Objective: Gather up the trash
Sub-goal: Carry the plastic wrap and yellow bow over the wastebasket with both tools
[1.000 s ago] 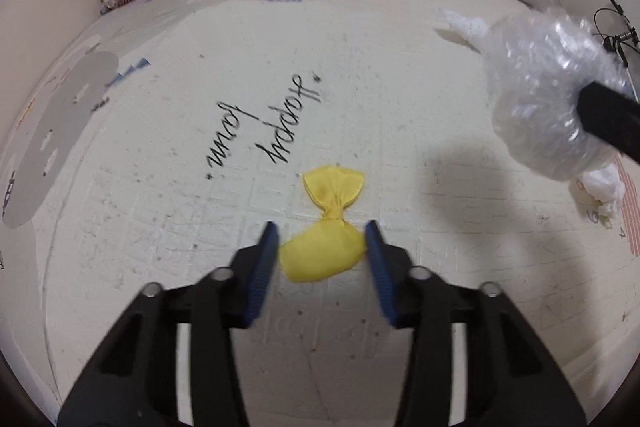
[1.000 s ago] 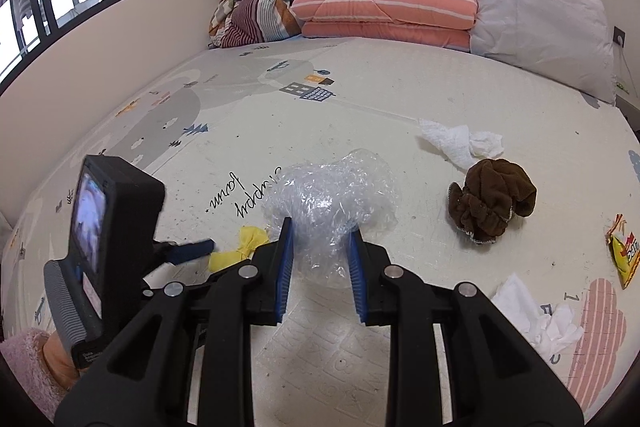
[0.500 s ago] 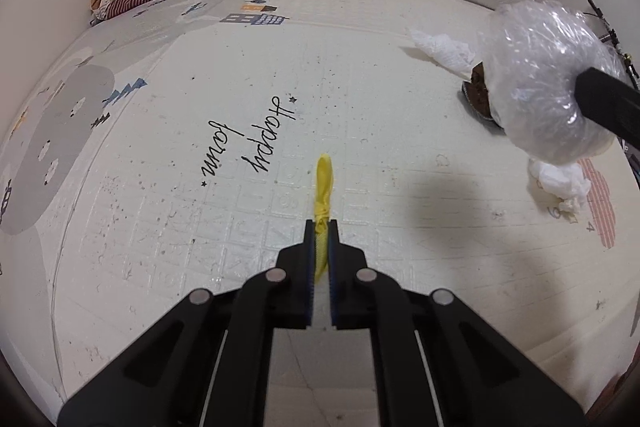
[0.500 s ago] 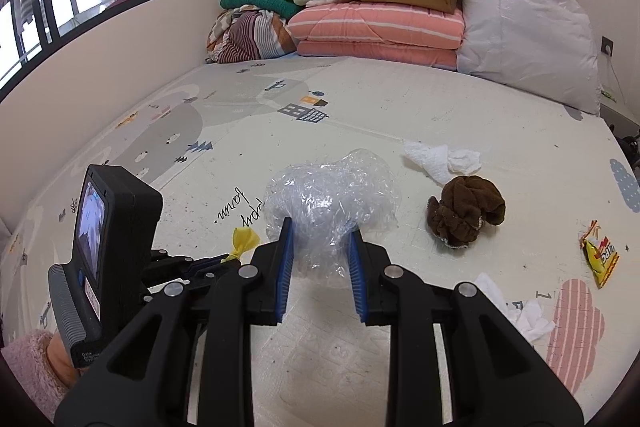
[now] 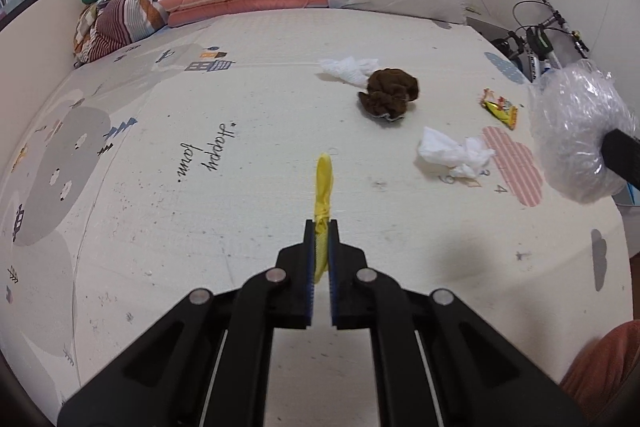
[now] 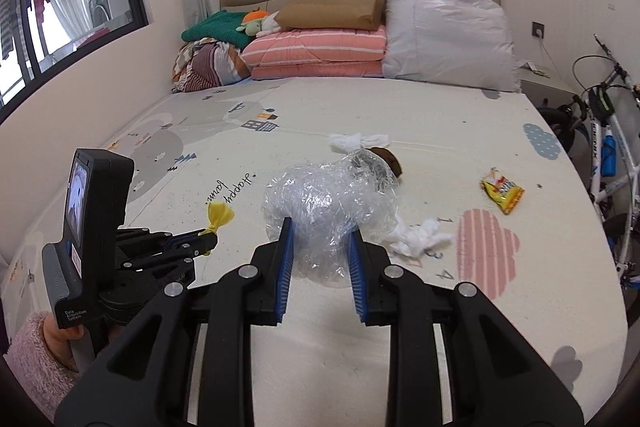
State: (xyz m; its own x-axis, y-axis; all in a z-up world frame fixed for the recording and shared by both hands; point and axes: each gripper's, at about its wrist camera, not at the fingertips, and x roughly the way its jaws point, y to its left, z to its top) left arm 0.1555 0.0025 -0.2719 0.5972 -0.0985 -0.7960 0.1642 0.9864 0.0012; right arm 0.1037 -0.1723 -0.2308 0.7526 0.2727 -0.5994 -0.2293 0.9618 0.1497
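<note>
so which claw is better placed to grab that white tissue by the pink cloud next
Neither is free: the left claw pinches the yellow wrapper, the right claw grips the plastic ball. Once emptied, probably right, since the white tissue lies just beside it.

The left claw (image 5: 321, 227) points steeply downward, its jaws pinched nearly together on a flattened yellow wrapper (image 5: 323, 187) whose twisted end sticks out ahead of the tips. In the right wrist view a hand (image 6: 60, 339) in a fuzzy pink sleeve (image 6: 28, 359) grips its handle from below. The right claw (image 6: 320, 255) tilts down less sharply, jaws partly apart and pressed against both sides of a clear plastic wad (image 6: 332, 203). The right hand itself seems out of view.
</note>
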